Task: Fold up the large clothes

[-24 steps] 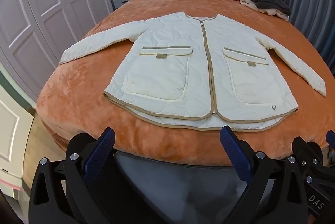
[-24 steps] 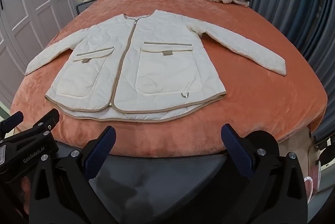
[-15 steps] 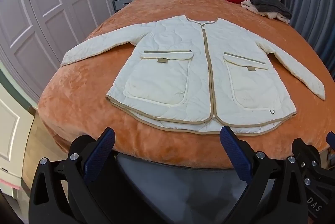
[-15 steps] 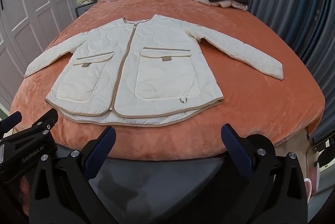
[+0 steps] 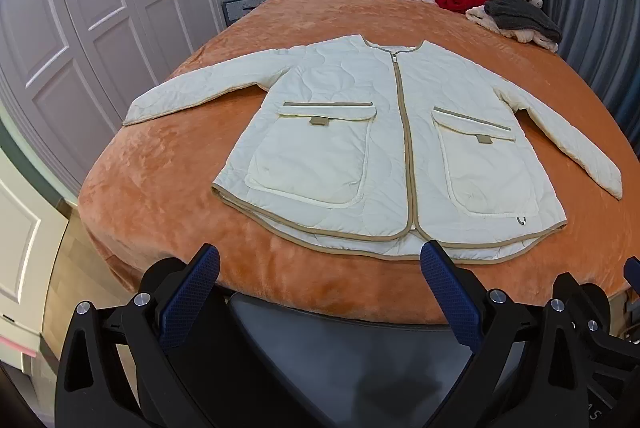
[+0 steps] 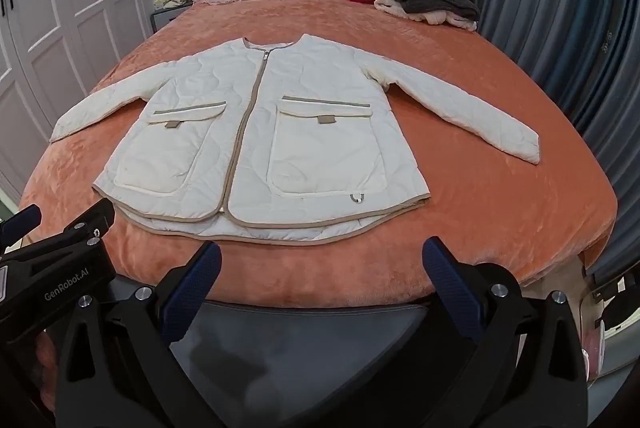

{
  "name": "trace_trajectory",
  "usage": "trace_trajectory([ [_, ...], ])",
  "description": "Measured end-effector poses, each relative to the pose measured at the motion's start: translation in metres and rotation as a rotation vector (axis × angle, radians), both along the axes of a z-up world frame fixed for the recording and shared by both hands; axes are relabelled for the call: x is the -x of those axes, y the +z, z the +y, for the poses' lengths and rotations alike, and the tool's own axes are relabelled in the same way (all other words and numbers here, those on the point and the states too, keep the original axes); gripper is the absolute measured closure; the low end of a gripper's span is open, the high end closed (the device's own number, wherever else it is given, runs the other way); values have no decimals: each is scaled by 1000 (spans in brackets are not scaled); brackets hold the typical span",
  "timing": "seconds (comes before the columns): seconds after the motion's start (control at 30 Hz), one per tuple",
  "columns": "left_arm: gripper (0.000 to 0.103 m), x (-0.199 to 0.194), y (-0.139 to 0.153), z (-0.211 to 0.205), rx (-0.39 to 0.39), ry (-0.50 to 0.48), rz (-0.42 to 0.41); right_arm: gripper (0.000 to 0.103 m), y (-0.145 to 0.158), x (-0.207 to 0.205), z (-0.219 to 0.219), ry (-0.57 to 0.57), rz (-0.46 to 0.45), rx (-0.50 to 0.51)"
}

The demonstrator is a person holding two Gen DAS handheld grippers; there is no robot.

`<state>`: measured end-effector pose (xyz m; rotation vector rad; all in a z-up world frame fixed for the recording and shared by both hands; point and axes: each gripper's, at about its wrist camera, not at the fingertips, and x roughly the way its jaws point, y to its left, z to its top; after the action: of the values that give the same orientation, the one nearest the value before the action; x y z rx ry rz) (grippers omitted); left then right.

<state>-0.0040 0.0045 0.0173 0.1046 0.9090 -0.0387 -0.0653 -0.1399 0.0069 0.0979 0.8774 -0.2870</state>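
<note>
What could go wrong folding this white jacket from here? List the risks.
1. The jacket hem lies close to the bed's near edge; pulling it toward you could drag it off.
2. Both sleeves are spread wide, and the open left gripper and right gripper hang short of the hem, so reaching the cuffs is a stretch.
3. Quilted padding may spring back unfolded.

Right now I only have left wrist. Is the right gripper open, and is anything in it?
Observer: The right gripper is open, nothing between its fingers, short of the jacket hem.
Operator: Anything hanging off the edge on the right?
Observer: No. The sleeve cuff lies flat on the orange blanket, with blanket showing beyond it.
Operator: Where's mine from there?
Observer: The left gripper is low beside it, also short of the hem.
</note>
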Motion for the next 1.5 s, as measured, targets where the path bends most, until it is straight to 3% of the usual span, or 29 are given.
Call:
trace_trajectory([
  [1.5,5,2,5,5,5,6,-1,5,2,0,9,2,-12,15],
])
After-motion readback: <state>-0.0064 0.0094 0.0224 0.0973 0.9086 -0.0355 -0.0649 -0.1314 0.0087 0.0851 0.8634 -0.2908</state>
